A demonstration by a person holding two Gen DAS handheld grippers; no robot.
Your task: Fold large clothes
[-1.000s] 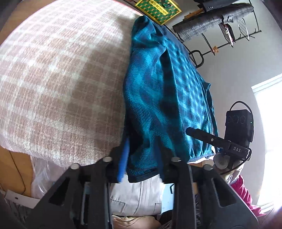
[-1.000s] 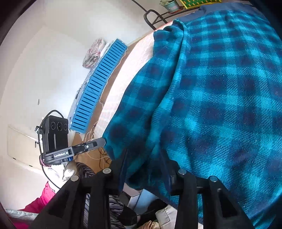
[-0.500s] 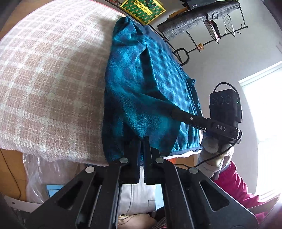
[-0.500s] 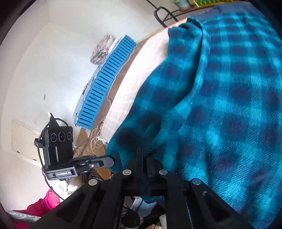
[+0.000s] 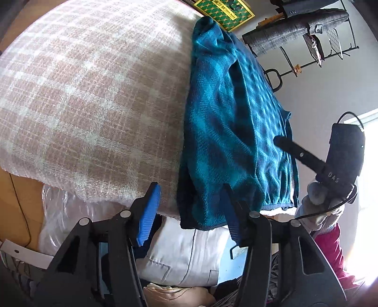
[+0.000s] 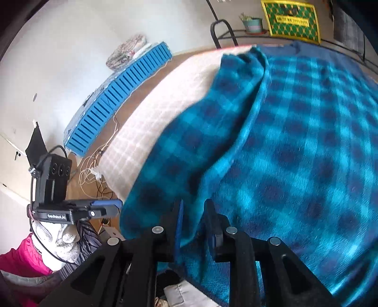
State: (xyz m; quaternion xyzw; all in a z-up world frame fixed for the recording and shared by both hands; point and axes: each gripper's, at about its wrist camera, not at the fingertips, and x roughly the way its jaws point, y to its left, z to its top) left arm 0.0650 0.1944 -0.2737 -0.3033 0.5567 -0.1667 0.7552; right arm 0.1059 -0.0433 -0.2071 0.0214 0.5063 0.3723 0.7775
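Two grippers stand at the near hem of a teal plaid garment (image 5: 226, 132). The left gripper (image 5: 189, 210) has just been opening: its jaws now stand wide apart, the blue left pad (image 5: 148, 212) clear of the cloth and over the edge of the bedcover, the right finger against the hanging corner of the garment without pinching it. The right gripper (image 6: 193, 217) has also just been opening; its jaws are narrowly parted with a fold of the garment's hem lying between them, and the pads do not appear to press on it.

The garment lies flat on a pink and white checked bedcover (image 5: 78, 99), along that cover's right side in the left wrist view, one side folded in over the body so a long ridge runs from the hem toward the far end. Its near hem hangs slightly over the bedcover's near edge.

Beyond the garment's far end stands a green and yellow sign (image 6: 291, 20). Left of the garment, past the bedcover, a blue slatted panel (image 6: 118, 99) leans at the white wall. A gloved hand (image 6: 59, 240) in a pink sleeve (image 6: 16, 257) holds the left gripper.
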